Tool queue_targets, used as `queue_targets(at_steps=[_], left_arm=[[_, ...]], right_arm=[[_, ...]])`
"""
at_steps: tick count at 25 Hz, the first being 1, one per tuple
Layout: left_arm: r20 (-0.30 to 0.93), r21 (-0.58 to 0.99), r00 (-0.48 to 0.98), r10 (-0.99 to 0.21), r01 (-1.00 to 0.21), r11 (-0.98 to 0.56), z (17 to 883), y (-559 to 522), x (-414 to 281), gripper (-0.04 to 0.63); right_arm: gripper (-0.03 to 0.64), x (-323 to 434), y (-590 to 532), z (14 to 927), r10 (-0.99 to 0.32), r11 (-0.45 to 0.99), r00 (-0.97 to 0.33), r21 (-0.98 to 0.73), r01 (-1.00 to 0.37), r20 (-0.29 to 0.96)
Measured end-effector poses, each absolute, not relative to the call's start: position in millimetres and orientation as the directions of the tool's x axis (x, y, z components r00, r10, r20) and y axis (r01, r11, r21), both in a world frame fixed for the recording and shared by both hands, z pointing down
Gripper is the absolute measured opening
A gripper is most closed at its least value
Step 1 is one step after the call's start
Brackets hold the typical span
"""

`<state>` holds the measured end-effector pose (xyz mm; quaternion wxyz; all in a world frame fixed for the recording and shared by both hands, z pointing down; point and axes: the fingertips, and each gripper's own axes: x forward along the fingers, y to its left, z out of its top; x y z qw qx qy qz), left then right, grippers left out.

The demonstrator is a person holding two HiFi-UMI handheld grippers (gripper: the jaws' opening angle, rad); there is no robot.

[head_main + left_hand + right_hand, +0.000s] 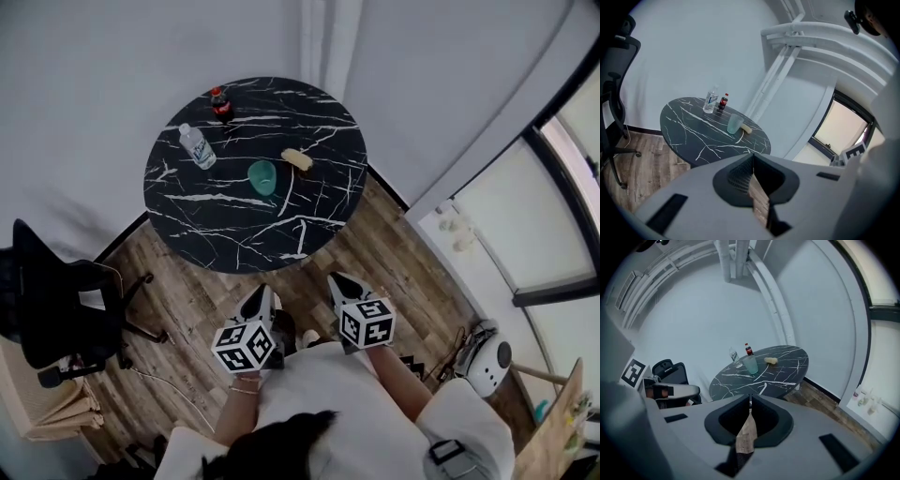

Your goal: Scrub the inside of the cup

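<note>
A pale green cup (263, 176) stands upright near the middle of the round black marble table (216, 225). A yellowish sponge (297, 158) lies just to its right. The left gripper view shows the cup (735, 123) and sponge (746, 128) far ahead; so does the right gripper view, with the cup (751, 364) and sponge (771, 360). My left gripper (260, 298) and right gripper (339, 281) hover over the wooden floor, short of the table's near edge. Both are shut with nothing between the jaws, as their own views show for the left (752, 159) and the right (750, 401).
A clear water bottle (197, 146) and a small cola bottle (221, 104) stand at the table's far left. A black office chair (56, 309) stands at the left on the floor. A white round appliance (487, 356) sits at the right by the window wall.
</note>
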<state>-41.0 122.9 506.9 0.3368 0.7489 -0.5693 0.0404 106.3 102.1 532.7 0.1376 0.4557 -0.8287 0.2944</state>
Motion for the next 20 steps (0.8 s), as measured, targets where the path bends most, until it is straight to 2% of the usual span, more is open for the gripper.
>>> queue_targets(at_steps=[20], left_arm=[[0.476, 0.457, 0.463, -0.748, -0.857, -0.239, 522, -9, -94, 0.014]], right_arm=[[0.038, 56, 9, 526, -0.74, 0.278, -0.423, -0.334, -0.9, 0.524]])
